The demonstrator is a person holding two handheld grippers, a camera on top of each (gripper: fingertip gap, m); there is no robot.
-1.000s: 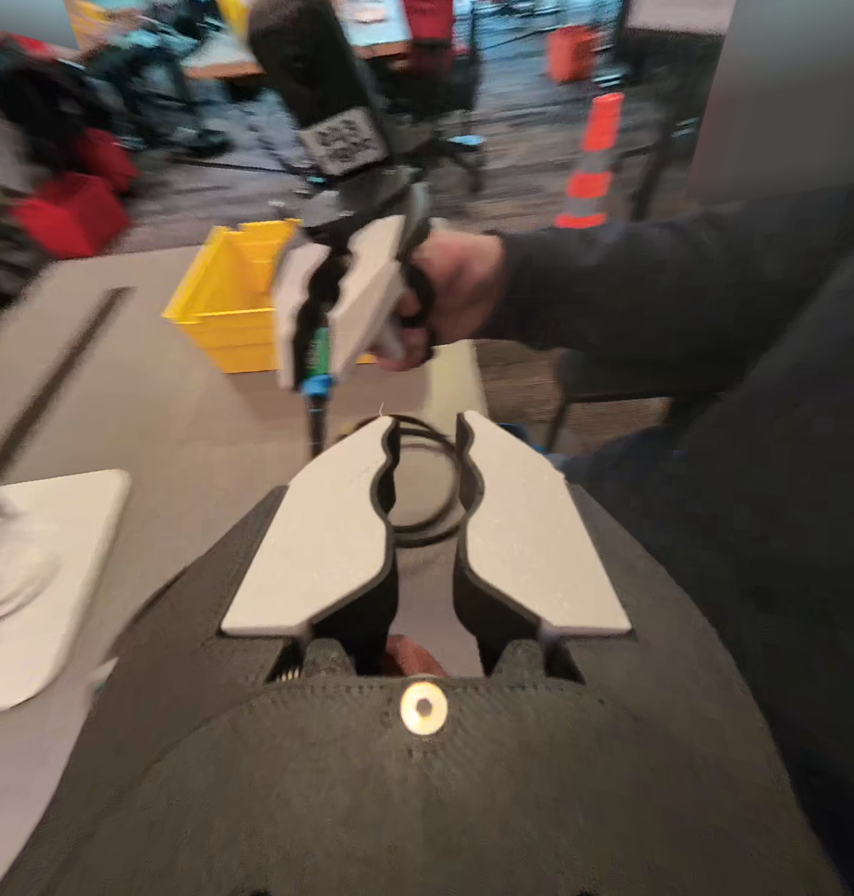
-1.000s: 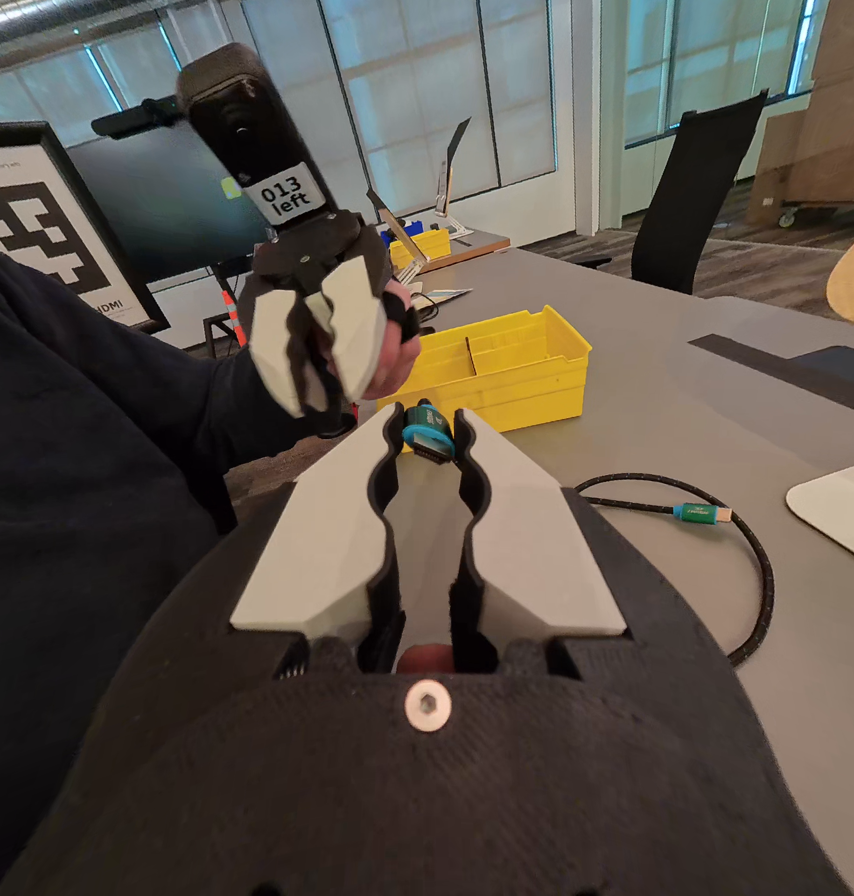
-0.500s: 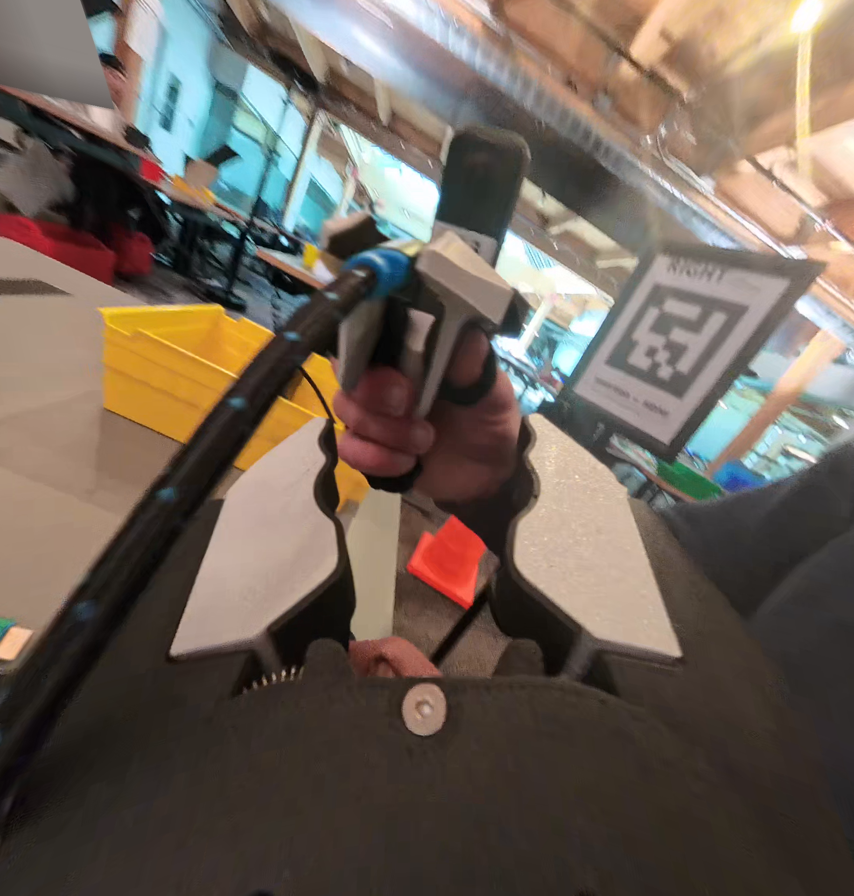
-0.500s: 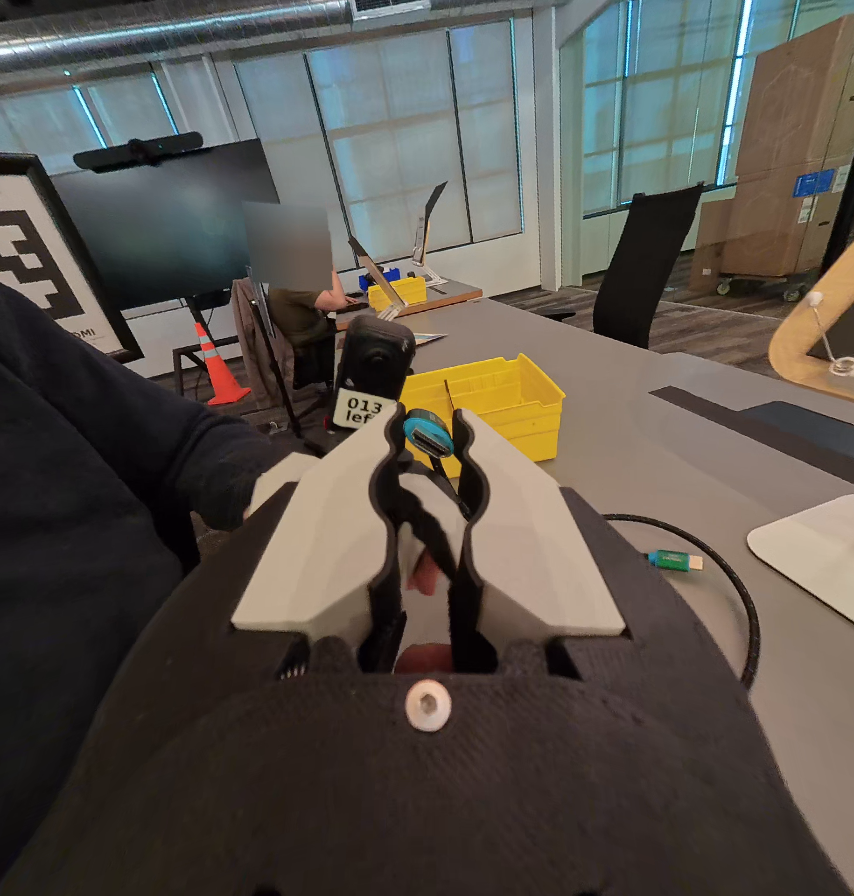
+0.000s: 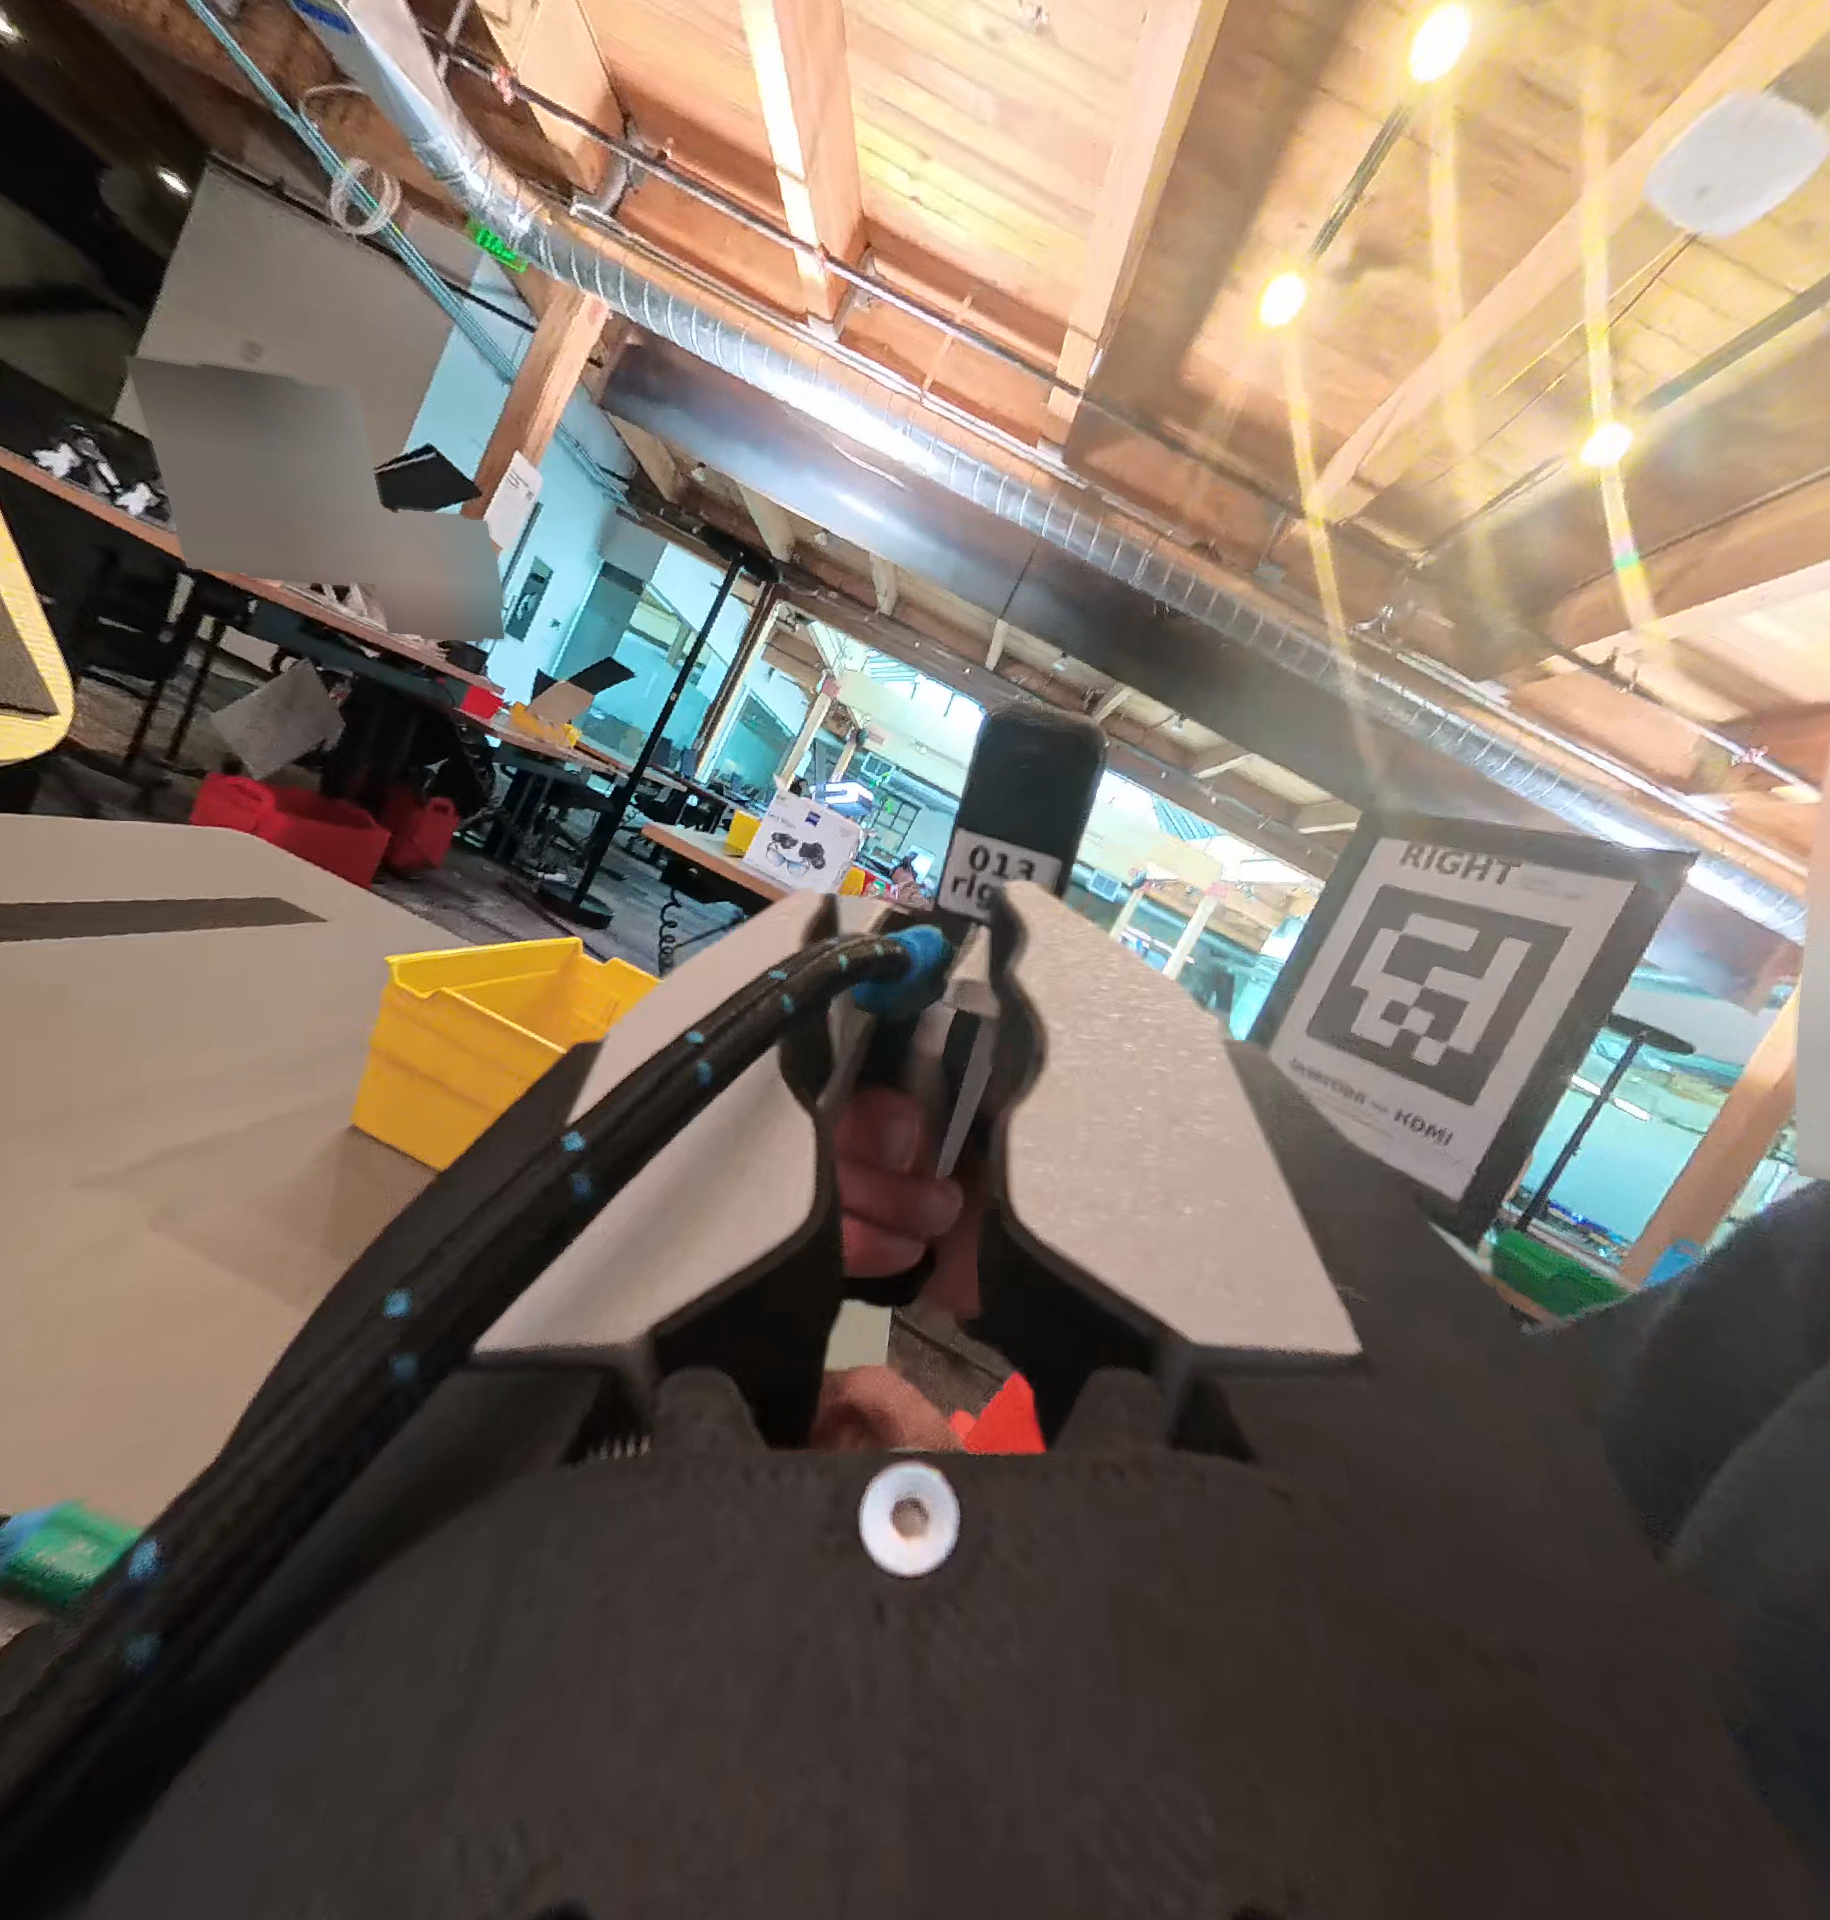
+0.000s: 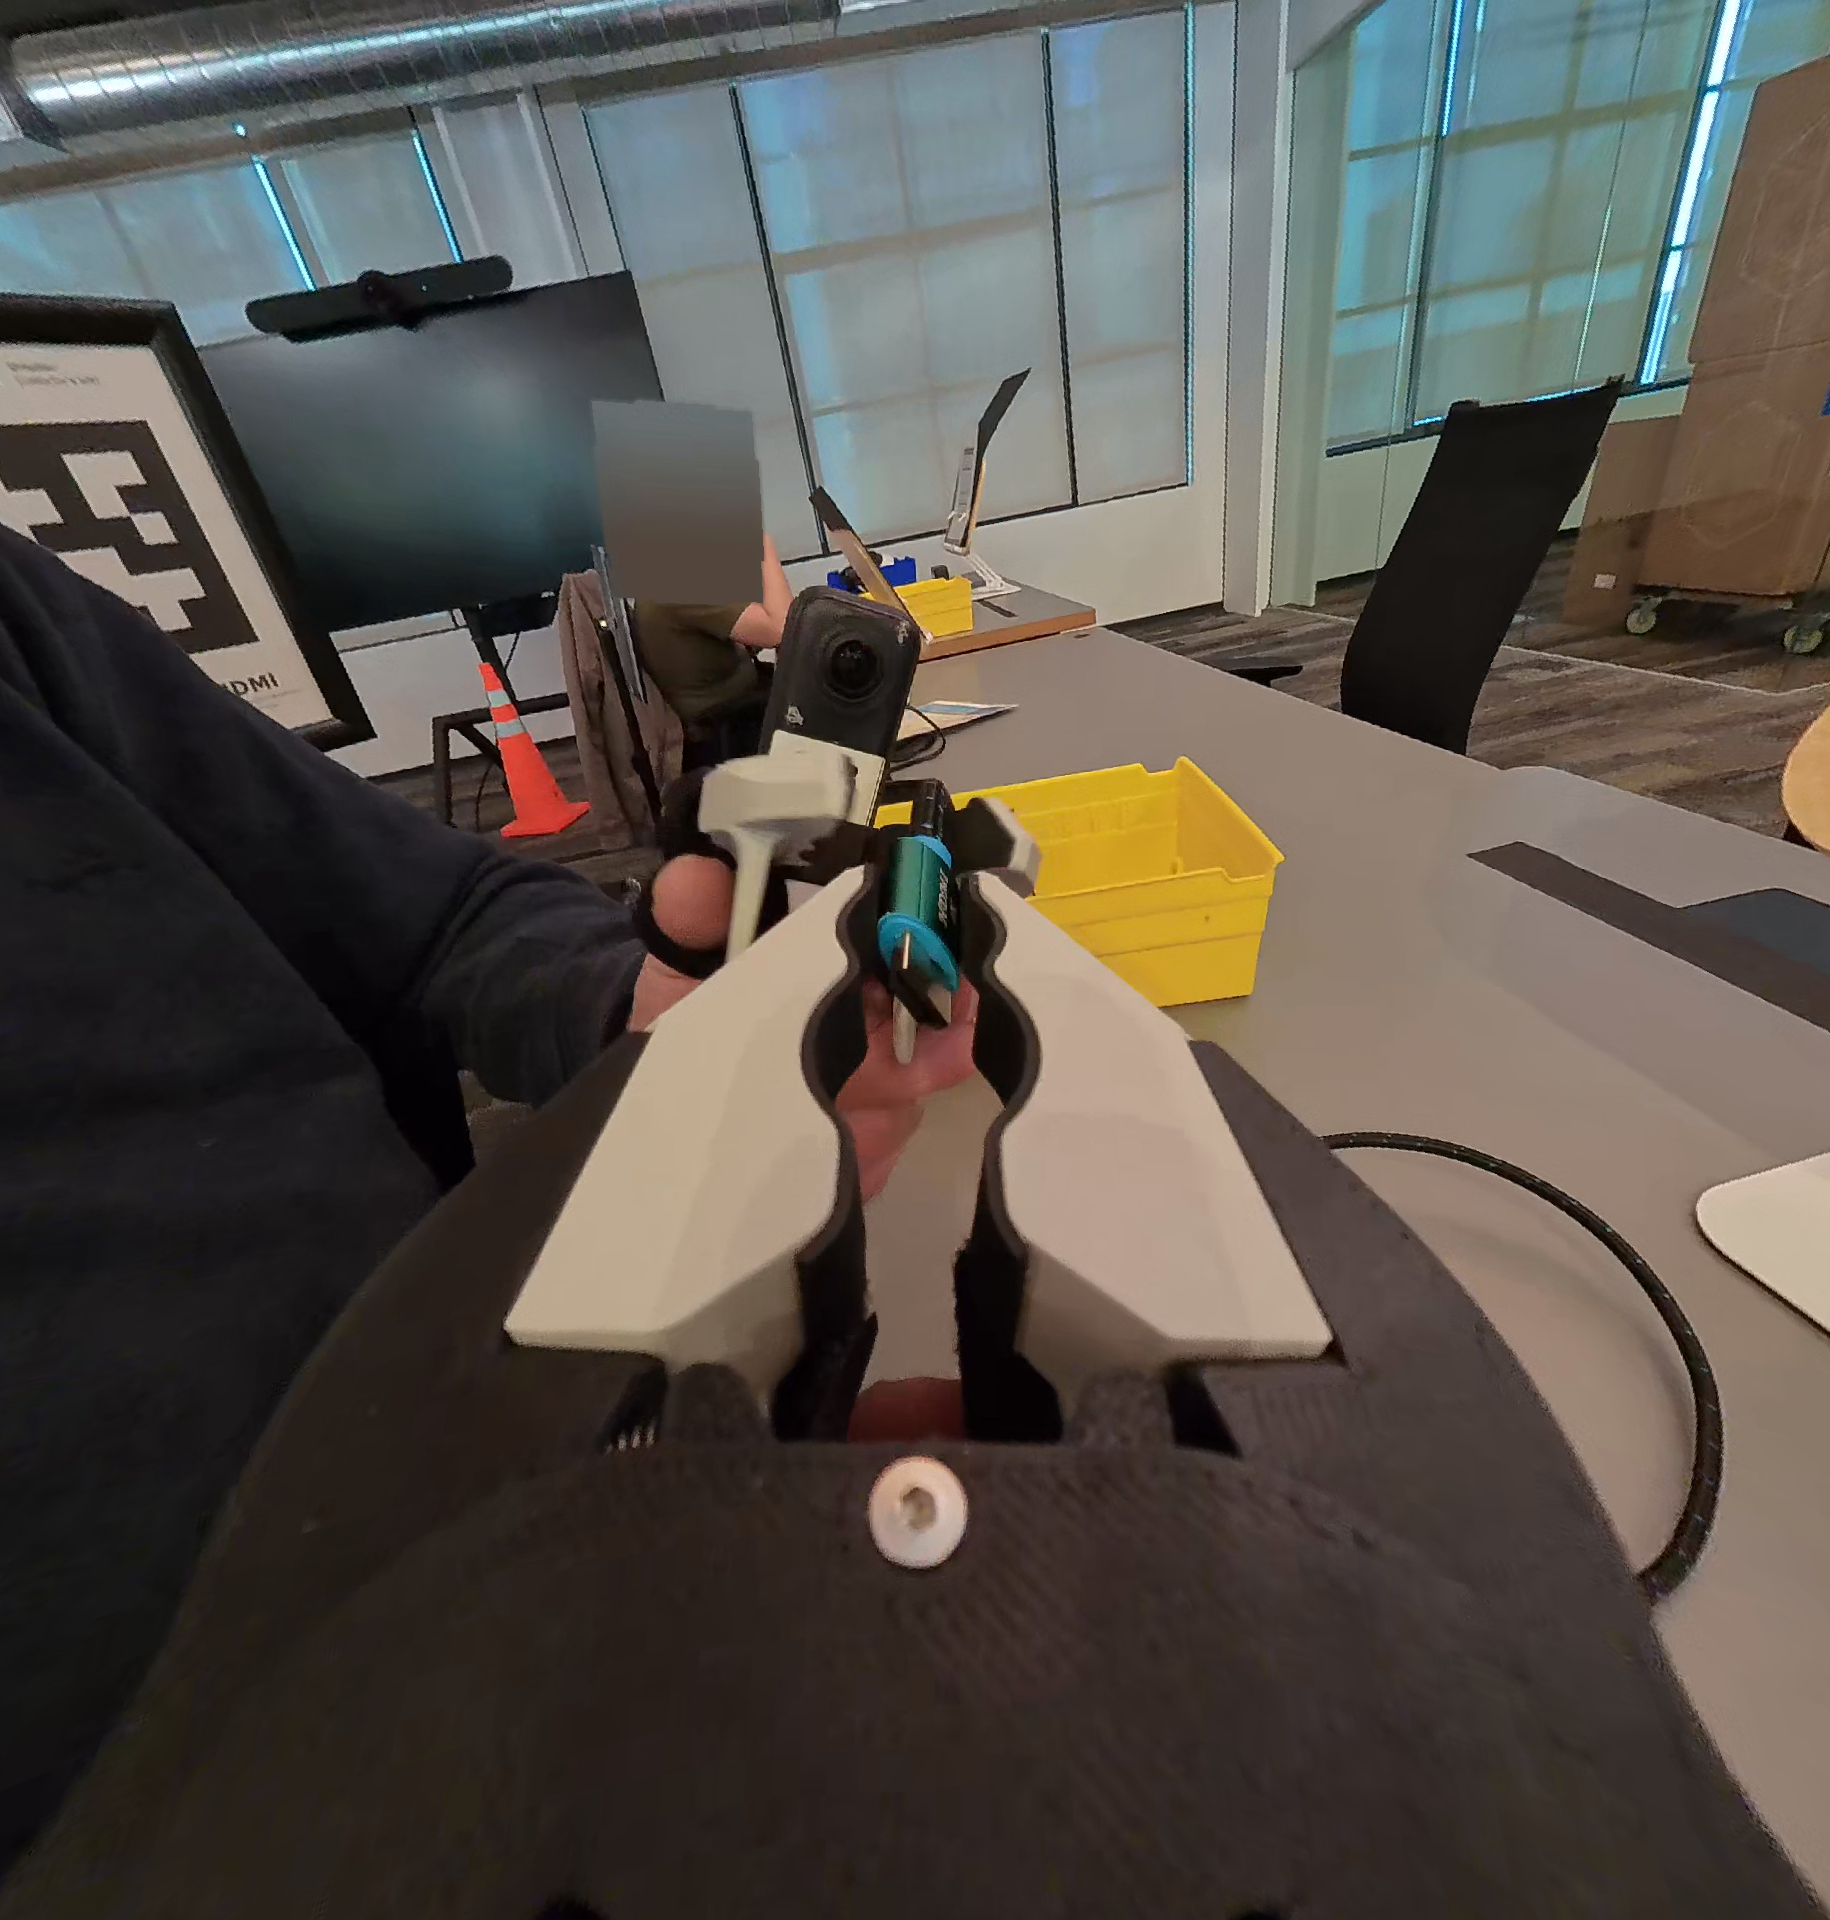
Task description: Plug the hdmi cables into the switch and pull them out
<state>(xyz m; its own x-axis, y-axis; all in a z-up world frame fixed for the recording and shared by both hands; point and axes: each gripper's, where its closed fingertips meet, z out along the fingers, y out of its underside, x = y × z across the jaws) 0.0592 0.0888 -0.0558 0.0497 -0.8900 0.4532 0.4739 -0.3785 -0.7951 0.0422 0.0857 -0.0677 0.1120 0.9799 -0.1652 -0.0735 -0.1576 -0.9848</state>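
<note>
Each camera sits just behind its own jaws and looks forward along them. The left wrist view tilts upward, taking in ceiling beams across the upper frame. The right wrist view faces level toward the windows. The two face each other closely; both show the yellow bin on the grey table.

The yellow bin and looped cable crowd the grey table ahead; the table's near left lies open.
</note>
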